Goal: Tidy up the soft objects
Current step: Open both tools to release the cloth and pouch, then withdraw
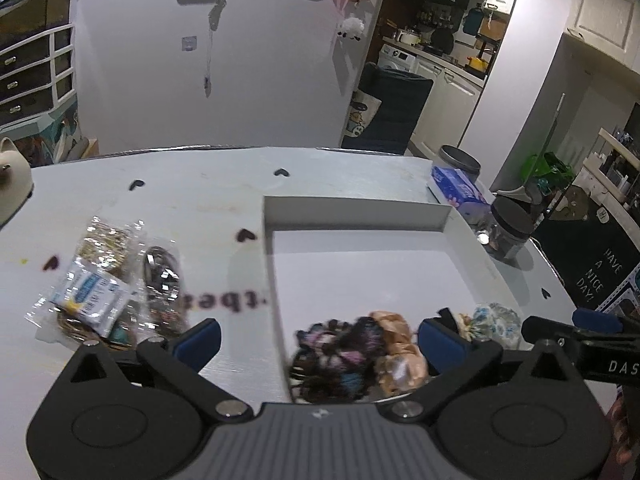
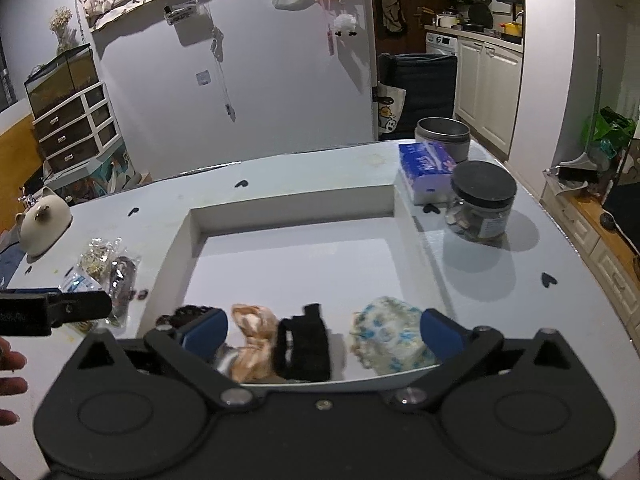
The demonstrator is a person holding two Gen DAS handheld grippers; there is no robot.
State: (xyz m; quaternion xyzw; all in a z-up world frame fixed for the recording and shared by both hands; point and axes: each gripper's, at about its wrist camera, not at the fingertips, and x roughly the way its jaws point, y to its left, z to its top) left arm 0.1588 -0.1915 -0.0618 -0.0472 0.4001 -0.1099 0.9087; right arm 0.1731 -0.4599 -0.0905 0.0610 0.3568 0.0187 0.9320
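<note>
A row of scrunchies (image 2: 256, 340) lies along the near wall inside the tray (image 2: 296, 200); packets (image 2: 108, 272) lie left of the tray on the bench (image 2: 560, 312), and a jar (image 2: 482, 204) stands right.

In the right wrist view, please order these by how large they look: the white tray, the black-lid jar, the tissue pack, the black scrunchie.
1. white tray
2. black-lid jar
3. tissue pack and black scrunchie: alike; the scrunchie lies nearer the camera, so unsure.

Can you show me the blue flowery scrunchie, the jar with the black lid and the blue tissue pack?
Pale blue flowery fabric scrunchie (image 2: 386, 336), right wrist view, its puffy middle.
Clear jar with black lid (image 2: 483, 185), right wrist view, lid top.
Blue and white tissue pack (image 2: 425, 164), right wrist view, its top face.
</note>
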